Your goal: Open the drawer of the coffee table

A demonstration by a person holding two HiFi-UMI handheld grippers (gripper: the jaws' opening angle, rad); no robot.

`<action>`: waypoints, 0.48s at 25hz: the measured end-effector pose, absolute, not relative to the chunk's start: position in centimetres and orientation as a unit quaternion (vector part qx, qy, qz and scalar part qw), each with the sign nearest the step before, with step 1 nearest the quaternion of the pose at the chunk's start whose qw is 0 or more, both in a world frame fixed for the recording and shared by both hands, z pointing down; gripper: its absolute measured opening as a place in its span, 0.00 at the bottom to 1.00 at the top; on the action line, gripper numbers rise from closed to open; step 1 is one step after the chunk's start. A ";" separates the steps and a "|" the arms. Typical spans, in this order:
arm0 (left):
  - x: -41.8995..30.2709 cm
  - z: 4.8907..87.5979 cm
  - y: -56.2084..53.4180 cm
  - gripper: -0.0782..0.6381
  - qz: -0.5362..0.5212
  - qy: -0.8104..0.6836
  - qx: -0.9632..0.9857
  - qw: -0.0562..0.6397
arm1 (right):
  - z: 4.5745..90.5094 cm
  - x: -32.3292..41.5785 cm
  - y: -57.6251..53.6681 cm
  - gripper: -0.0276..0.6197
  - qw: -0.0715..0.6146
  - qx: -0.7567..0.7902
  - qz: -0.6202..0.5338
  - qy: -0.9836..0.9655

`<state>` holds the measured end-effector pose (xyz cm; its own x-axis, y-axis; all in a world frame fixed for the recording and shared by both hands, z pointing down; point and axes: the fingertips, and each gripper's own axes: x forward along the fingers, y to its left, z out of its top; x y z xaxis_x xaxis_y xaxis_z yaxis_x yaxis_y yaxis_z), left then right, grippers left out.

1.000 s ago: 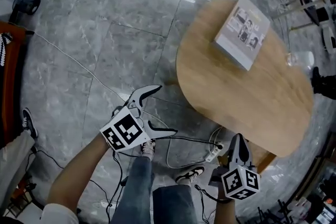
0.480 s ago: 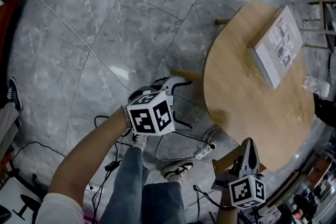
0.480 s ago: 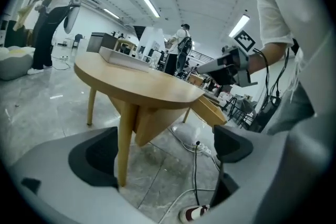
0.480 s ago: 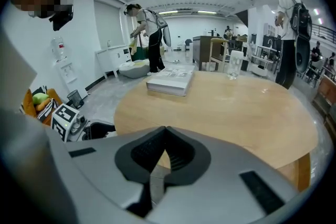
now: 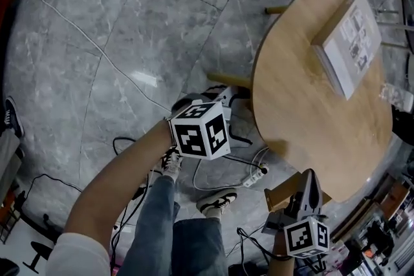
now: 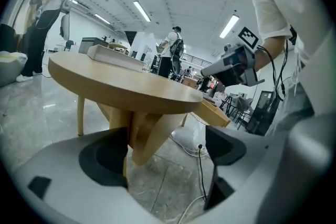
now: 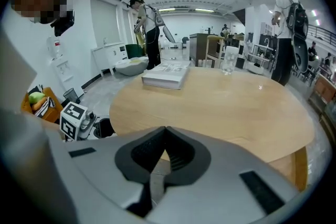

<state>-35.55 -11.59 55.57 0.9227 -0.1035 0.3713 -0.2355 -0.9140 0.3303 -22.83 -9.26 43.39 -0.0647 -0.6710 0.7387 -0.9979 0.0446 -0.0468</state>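
long coffee table (image 5: 304, 106) stretches away, its drawer (image 5: 283, 194) jutting toward the person, on grey stone floor (image 5: 116, 29). left gripper (image 5: 236, 116) jaws apart, just narrowing, empty; right gripper (image 5: 309, 179) closed.

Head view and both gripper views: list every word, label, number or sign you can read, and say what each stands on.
No text can be read in any view.
Book cover: pictures and print, too small and blurred to read.
Marker cubes: black-and-white square patterns only, no letters or numbers.
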 end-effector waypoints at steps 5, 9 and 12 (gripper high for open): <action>-35.1 55.6 -12.2 0.70 0.165 -0.096 0.963 0.192 | 43.4 -21.8 -8.8 0.04 0.273 0.633 0.295 -0.661; -35.3 55.8 -12.6 0.55 0.171 -0.106 0.964 0.176 | 43.3 -21.4 -8.9 0.04 0.262 0.644 0.296 -0.655; -35.5 55.9 -12.9 0.50 0.173 -0.117 0.963 0.173 | 43.6 -21.2 -8.6 0.04 0.253 0.649 0.302 -0.651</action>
<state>-35.54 -12.89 55.91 0.9132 -0.1648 0.3728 -0.2844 -0.9127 0.2933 -21.17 -8.58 43.57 -0.0301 -0.6912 0.7221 -0.9976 -0.0246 -0.0651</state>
